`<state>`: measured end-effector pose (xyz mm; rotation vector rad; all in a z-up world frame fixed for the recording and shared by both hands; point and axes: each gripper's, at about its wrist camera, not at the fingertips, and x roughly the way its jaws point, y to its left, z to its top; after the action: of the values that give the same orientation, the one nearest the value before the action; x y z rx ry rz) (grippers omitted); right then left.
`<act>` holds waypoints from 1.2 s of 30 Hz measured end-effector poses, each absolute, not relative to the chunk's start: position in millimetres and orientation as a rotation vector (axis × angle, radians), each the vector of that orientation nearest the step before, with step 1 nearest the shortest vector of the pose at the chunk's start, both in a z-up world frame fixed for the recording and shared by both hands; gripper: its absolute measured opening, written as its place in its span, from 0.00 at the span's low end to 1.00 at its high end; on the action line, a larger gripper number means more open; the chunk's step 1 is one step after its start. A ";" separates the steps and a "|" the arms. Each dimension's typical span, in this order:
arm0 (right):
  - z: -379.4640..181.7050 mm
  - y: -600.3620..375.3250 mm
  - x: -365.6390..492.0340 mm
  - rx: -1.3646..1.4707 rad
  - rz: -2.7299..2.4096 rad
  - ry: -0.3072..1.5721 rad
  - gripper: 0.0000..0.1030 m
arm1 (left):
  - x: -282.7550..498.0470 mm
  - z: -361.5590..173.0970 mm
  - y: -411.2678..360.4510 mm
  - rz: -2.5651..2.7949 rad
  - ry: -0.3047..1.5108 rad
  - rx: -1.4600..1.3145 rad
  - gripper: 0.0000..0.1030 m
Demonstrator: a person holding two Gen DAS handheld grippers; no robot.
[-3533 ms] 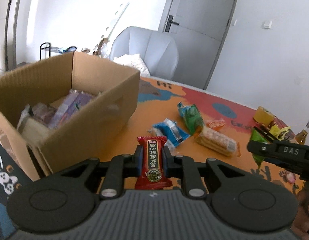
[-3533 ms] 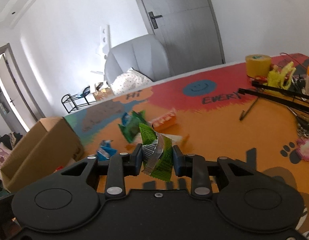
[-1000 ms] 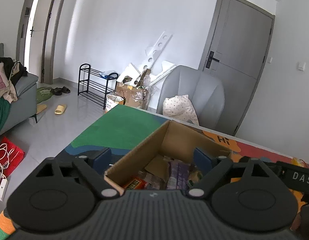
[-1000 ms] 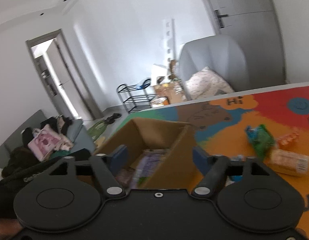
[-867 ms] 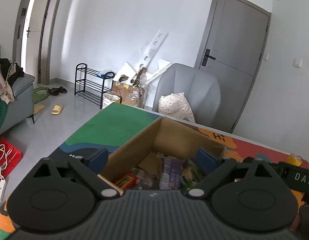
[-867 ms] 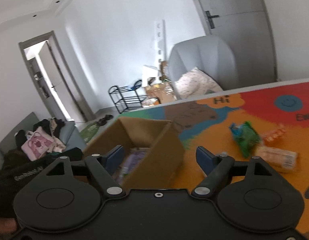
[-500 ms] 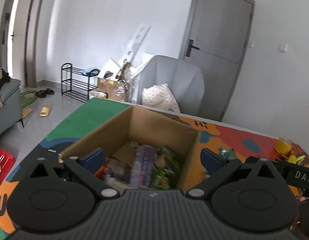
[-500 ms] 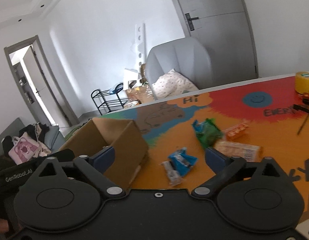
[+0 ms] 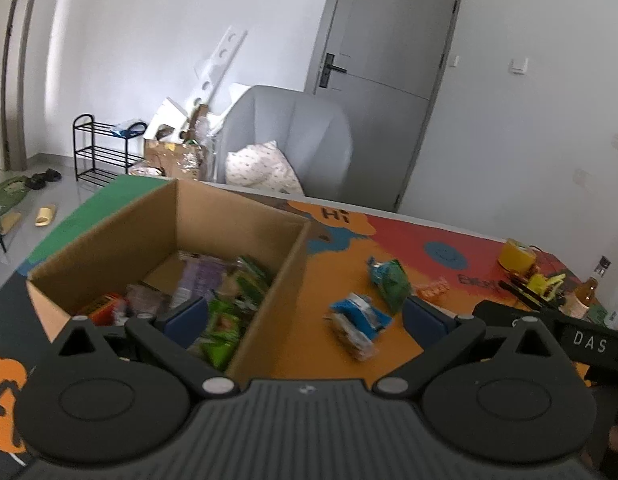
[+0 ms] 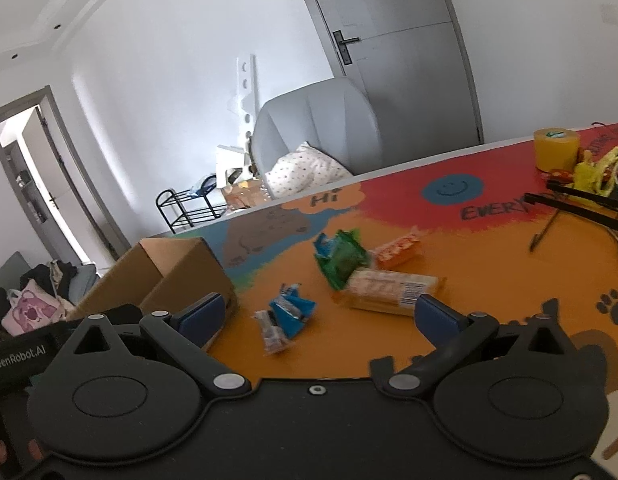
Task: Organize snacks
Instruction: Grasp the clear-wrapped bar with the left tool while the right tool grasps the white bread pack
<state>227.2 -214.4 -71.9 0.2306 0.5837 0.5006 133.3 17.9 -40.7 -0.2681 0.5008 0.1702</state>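
The left tongs (image 9: 305, 320) stand at their widest with nothing between the blue pads; the jaws have just been opening. Just beyond them the near corner of the open cardboard box (image 9: 265, 300) sits on the worktop (image 9: 309, 344), and inside it lie several snack packets, among them a green packet (image 9: 221, 332) against the right wall and an orange-red one (image 9: 105, 306) toward the left; the rest are too blurred to name.

The right tongs (image 10: 317, 316) are likewise spread wide and empty, having just opened. Right ahead of them a blue snack packet (image 10: 291, 312) lies on the orange worktop, with what looks like a small clear wrapper (image 10: 271, 334) touching it. A little further back a long biscuit pack (image 10: 389, 290) lies crosswise, a green packet (image 10: 341, 260) overlapping its left end and an orange wafer packet (image 10: 399, 250) just behind. The box stands to the left of these loose snacks. Far off at the worktop's right end sits a yellow tape roll (image 10: 556, 149).
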 end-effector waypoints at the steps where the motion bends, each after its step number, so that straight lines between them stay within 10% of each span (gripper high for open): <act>1: -72.6 -217.9 227.0 0.231 0.496 0.583 1.00 | 134.1 -41.7 15.9 0.164 0.503 -0.271 1.00; 23: -92.5 -252.6 244.7 0.232 0.462 0.589 1.00 | 165.9 -63.5 -27.5 0.094 0.525 -0.282 0.97; 36: -103.8 -248.2 282.6 0.212 0.522 0.582 0.98 | 199.9 -85.1 -30.8 0.136 0.576 -0.296 0.65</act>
<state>282.6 -248.2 -103.8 0.2118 0.5822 0.5219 199.9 -30.8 -85.1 -0.2960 0.5764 0.1355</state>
